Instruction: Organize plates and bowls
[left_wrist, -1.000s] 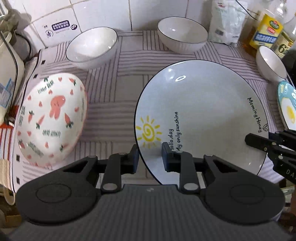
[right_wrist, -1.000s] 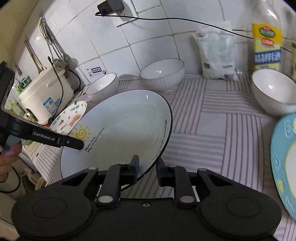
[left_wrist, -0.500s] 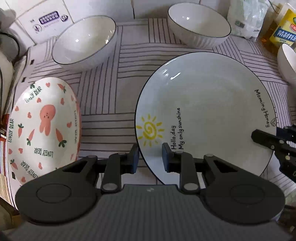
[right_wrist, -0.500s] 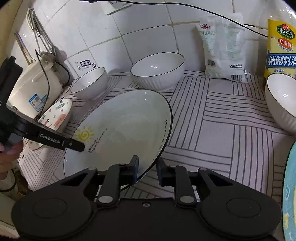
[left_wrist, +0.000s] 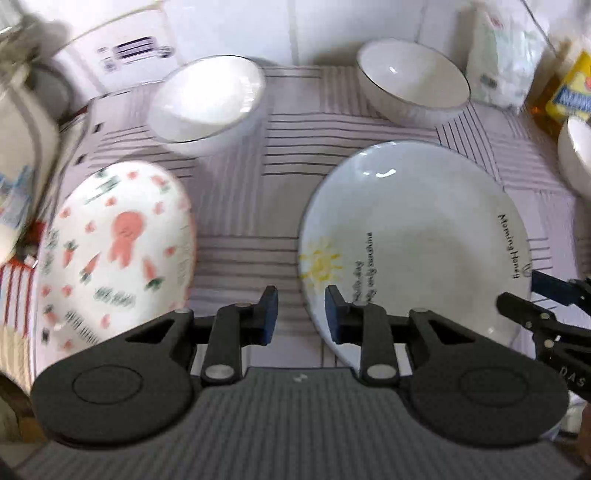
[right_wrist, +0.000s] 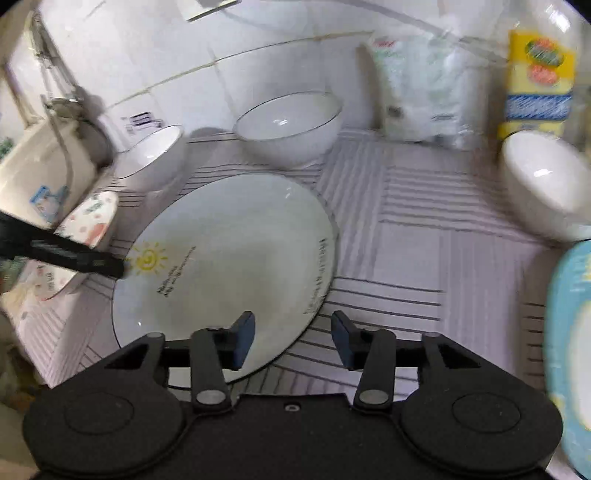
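A large white sun plate (left_wrist: 413, 236) (right_wrist: 236, 266) lies flat on the striped mat. My left gripper (left_wrist: 301, 310) straddles its left rim with the jaws a little apart. My right gripper (right_wrist: 291, 338) is open over its right rim, not touching it. A rabbit plate (left_wrist: 114, 251) (right_wrist: 85, 229) lies to the left. White bowls stand at the back left (left_wrist: 207, 103) (right_wrist: 151, 158), the back middle (left_wrist: 410, 85) (right_wrist: 291, 125) and the right (left_wrist: 576, 158) (right_wrist: 543, 184). A blue plate (right_wrist: 569, 347) lies at the far right.
A rice cooker (right_wrist: 40, 173) stands at the far left by the tiled wall. A white bag (right_wrist: 421, 96) and an oil bottle (right_wrist: 539, 81) stand at the back right. The right gripper's fingers (left_wrist: 524, 314) show at the sun plate's right rim.
The sun plate went from tilted and held up to lying flat on the mat. My right gripper opened and let go of it. My left gripper's jaws loosened on the rim.
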